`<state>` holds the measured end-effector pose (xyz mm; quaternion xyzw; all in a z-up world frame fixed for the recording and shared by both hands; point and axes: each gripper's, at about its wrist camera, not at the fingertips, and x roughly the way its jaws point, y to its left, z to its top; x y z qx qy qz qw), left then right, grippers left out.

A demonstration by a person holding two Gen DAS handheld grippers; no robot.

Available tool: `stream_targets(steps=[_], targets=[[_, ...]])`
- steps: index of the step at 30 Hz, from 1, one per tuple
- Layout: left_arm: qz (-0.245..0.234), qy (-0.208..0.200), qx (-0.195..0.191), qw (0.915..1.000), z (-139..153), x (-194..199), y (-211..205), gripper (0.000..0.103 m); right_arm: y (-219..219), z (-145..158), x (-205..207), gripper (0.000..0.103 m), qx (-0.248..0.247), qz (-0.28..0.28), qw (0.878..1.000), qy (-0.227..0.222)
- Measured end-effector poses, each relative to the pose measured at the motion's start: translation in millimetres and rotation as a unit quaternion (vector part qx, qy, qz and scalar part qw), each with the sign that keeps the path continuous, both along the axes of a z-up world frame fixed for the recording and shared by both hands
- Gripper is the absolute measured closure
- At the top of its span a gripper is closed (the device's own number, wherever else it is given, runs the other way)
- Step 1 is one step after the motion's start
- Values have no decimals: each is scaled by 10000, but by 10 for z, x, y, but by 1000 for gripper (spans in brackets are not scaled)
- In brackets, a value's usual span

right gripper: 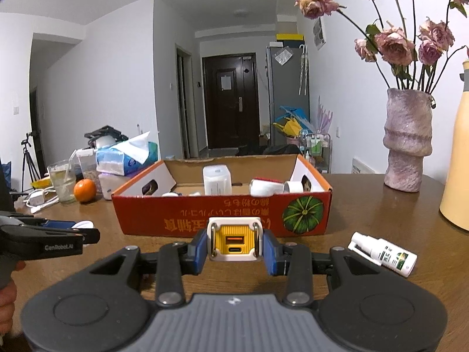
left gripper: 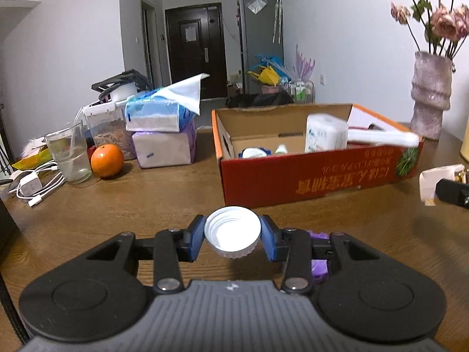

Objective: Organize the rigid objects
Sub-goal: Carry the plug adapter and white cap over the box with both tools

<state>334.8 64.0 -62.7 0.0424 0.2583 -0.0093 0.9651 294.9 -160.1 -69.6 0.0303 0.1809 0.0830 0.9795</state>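
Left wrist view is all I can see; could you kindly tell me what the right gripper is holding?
Observer: The right gripper has its jaws shut on a white charger with a yellow face, held in front of the red cardboard box.
Operator: Thank you. Is anything lying on the table to its right?
Observer: Yes, a white spray bottle lies on its side on the table, right of that gripper and outside the box.
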Motion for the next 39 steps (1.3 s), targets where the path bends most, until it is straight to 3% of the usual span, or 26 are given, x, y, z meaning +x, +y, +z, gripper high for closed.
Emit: stream_targets(steps=[20,39], targets=[[133,-469,-426,9979,377,71,-286,62,-48,295,24,65,208,22,9973,-699],[335,-652,-687,9949,518,529,-502,62,-87,369,523,65,337,-55,9955,-880]])
